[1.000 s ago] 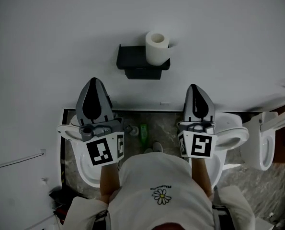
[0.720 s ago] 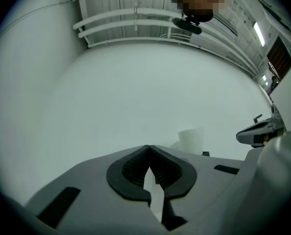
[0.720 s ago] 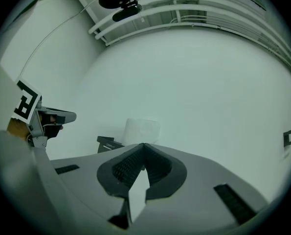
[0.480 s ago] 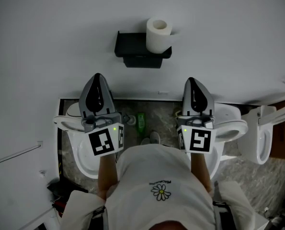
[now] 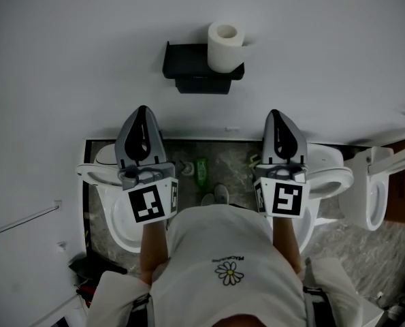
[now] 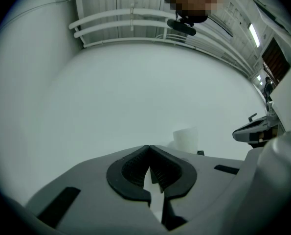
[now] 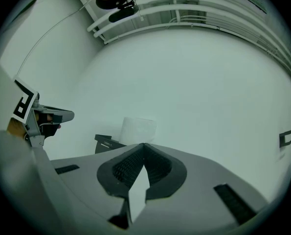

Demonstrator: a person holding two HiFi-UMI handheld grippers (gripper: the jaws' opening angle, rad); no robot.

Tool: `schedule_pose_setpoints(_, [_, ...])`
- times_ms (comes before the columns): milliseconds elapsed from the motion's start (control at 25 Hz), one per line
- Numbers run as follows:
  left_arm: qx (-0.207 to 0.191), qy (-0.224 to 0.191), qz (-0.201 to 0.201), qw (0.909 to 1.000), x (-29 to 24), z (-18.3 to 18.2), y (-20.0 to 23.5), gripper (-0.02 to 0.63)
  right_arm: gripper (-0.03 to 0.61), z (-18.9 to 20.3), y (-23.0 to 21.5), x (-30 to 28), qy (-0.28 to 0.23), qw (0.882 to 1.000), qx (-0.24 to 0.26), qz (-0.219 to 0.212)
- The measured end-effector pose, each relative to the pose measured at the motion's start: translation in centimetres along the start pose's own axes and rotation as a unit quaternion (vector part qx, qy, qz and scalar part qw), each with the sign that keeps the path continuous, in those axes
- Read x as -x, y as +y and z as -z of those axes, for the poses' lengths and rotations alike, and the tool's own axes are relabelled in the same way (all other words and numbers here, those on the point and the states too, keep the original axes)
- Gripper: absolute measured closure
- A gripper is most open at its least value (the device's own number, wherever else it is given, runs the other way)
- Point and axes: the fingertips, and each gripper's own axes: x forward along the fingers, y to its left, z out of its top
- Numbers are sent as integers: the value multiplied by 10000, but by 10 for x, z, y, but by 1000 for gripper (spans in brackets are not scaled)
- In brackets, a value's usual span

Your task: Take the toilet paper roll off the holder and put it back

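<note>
Right now the toilet paper roll (image 5: 225, 46) sits on the right end of the black holder (image 5: 188, 70), upright with its core hole showing from the head view; the holder is fixed to the plain white wall (image 5: 86, 46), far from you and between your two hands. Your left claw (image 5: 143, 109) is well short of the roll, below and to its left in the head view; its jaws are closed together, tips meeting, with nothing between them. In the left gripper view the roll appears just past the jaw tips, slightly to the right, with only bare wall around it. Your right claw (image 5: 276, 113) is level with the left one and also well apart from the roll, below and to its right; its jaws are likewise pressed together and empty. In the right gripper view the roll and the holder's edge lie just beyond the tips, a little to the left. Under your arms stand white toilets: one (image 5: 110, 216) beneath the left claw, one (image 5: 331, 179) beneath the right; a green bottle (image 5: 202, 171) stands on the mottled floor (image 5: 236, 169) between them.
</note>
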Motion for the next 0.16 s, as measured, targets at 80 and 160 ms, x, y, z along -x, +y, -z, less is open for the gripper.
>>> schedule_pose_setpoints(80, [6, 19, -1, 10000, 1, 1, 1, 597, 569, 0, 0, 0, 20, 10000, 5, -4])
schedule_pose_setpoints(160, [12, 40, -1, 10000, 0, 3, 1, 597, 569, 0, 0, -1, 37, 10000, 10, 2])
